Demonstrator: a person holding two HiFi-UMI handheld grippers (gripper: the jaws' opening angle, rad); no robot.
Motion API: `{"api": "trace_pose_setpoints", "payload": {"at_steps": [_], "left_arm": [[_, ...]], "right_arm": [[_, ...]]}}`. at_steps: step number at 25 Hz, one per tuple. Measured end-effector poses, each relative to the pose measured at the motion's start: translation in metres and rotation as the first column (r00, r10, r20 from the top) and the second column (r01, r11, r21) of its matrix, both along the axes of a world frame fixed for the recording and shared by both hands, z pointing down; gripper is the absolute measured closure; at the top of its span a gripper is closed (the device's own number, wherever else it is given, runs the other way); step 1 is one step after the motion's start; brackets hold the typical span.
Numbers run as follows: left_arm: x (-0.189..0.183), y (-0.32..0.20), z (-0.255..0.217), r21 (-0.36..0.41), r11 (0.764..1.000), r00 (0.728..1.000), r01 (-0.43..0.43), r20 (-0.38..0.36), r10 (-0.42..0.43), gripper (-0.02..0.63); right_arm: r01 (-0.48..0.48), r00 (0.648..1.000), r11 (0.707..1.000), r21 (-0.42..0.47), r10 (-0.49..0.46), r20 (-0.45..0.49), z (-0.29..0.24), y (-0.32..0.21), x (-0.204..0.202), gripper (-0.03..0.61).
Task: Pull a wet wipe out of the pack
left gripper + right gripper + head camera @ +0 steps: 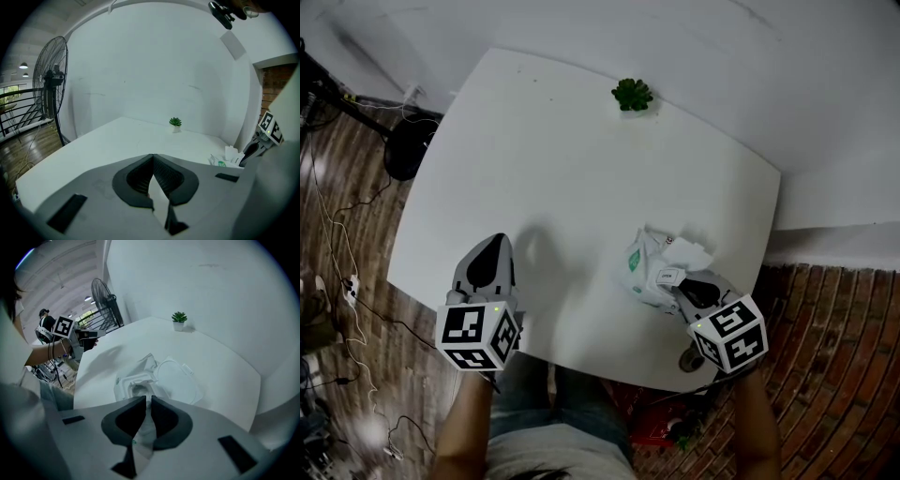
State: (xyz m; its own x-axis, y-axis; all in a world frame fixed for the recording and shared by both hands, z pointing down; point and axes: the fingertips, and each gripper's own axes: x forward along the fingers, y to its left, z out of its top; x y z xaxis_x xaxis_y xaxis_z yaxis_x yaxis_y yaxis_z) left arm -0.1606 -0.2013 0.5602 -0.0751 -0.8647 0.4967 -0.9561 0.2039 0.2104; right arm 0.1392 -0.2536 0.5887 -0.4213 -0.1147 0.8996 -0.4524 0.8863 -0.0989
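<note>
The wet wipe pack (647, 269) lies near the table's front right, its round lid (177, 379) flipped open. My right gripper (682, 285) sits right over the pack's opening (135, 389), shut on a white wet wipe (144, 427) that runs from the opening up between its fingers. My left gripper (496, 247) hovers at the front left of the white table (581, 178), well apart from the pack, shut with nothing in it. The left gripper view shows that gripper (153, 157) shut, with the pack (220, 161) far to its right.
A small potted plant (632, 94) stands at the table's far edge. A standing fan (54, 79) is on the wooden floor to the left, with cables (337, 234) trailing nearby. A white wall is behind the table.
</note>
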Motion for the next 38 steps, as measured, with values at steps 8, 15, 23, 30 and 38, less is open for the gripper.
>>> {"api": "trace_pose_setpoints", "payload": {"at_steps": [8,15,23,30,38], "left_arm": [[-0.006,0.003,0.002,-0.006,1.000,1.000,0.010,-0.002,-0.010,0.614],[-0.008,0.004,-0.001,0.000,1.000,1.000,0.018,-0.005,-0.018,0.614],[-0.010,0.002,-0.009,0.014,1.000,1.000,0.022,-0.003,-0.022,0.614],[-0.011,-0.005,-0.022,0.040,0.999,1.000,0.016,0.007,-0.016,0.614],[-0.012,-0.009,-0.034,0.060,0.998,1.000,0.011,0.018,-0.012,0.614]], "right_arm": [[-0.009,1.000,1.000,-0.003,0.009,-0.011,0.003,-0.001,0.000,0.551],[-0.042,0.999,0.999,-0.009,0.042,-0.006,0.005,-0.001,0.001,0.574],[-0.060,0.998,0.998,-0.008,0.060,0.005,0.003,-0.001,0.000,0.575],[-0.071,0.997,0.997,-0.001,0.071,0.015,-0.002,-0.001,0.000,0.575],[-0.095,0.995,0.995,0.015,0.094,0.032,-0.013,-0.005,0.003,0.575]]}}
